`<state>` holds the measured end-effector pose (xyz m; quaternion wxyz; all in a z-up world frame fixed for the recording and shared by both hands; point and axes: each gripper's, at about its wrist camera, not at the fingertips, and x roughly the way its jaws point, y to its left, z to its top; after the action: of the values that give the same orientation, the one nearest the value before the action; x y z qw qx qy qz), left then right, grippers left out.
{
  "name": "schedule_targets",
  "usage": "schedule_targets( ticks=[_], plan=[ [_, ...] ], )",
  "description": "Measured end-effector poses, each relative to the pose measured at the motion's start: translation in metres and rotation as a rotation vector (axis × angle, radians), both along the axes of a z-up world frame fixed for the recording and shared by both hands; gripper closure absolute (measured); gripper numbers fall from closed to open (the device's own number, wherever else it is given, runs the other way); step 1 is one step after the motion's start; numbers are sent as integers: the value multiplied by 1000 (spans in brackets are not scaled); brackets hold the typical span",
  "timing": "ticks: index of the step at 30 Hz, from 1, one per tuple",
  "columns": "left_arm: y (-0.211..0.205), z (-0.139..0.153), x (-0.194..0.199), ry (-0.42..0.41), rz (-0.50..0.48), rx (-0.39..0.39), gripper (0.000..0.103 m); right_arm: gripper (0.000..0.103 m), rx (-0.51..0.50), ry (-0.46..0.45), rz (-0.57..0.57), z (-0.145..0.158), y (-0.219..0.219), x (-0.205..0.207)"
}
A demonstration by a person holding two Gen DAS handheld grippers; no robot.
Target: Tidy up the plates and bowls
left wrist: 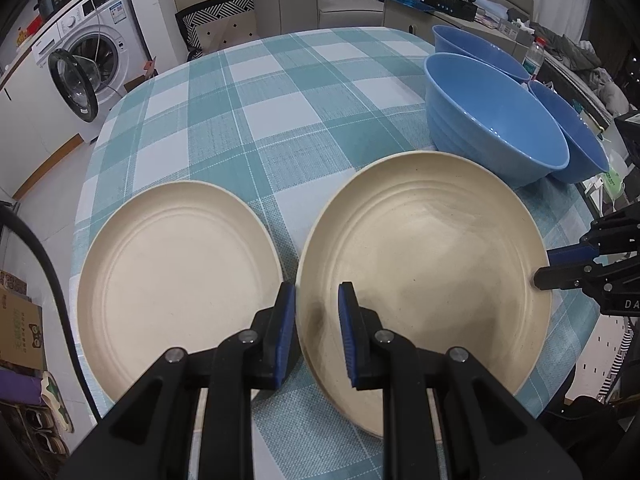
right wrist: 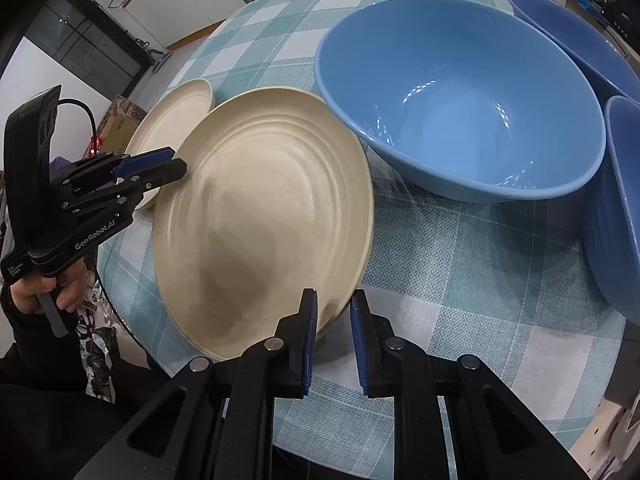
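Two cream plates lie on the checked tablecloth. The right plate (left wrist: 432, 264) is lifted and tilted; it also shows in the right wrist view (right wrist: 264, 216). The left plate (left wrist: 176, 272) lies flat; it shows in the right wrist view (right wrist: 176, 120) too. My left gripper (left wrist: 316, 300) straddles the right plate's left rim, fingers slightly apart. My right gripper (right wrist: 334, 308) straddles the same plate's opposite rim, and shows in the left wrist view (left wrist: 544, 268). Three blue bowls stand behind: a large one (left wrist: 500, 124) (right wrist: 460, 96) and two more (left wrist: 476, 50) (left wrist: 576, 136).
The round table (left wrist: 256, 92) has bare cloth at the back left. A washing machine (left wrist: 88, 52) with its door open stands beyond the far left edge. A sofa and a cluttered side table (left wrist: 448, 0) are behind. A cardboard box (left wrist: 20, 320) sits on the floor at the left.
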<state>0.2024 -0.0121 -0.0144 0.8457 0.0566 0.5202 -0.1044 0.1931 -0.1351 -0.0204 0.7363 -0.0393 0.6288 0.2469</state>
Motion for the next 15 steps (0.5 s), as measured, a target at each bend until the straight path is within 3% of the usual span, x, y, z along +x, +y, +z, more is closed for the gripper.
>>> schedule_targets(
  ticks=[15],
  plan=[
    [3, -4, -4, 18, 5, -8, 84, 81, -89, -62, 59, -5, 16, -4]
  ],
)
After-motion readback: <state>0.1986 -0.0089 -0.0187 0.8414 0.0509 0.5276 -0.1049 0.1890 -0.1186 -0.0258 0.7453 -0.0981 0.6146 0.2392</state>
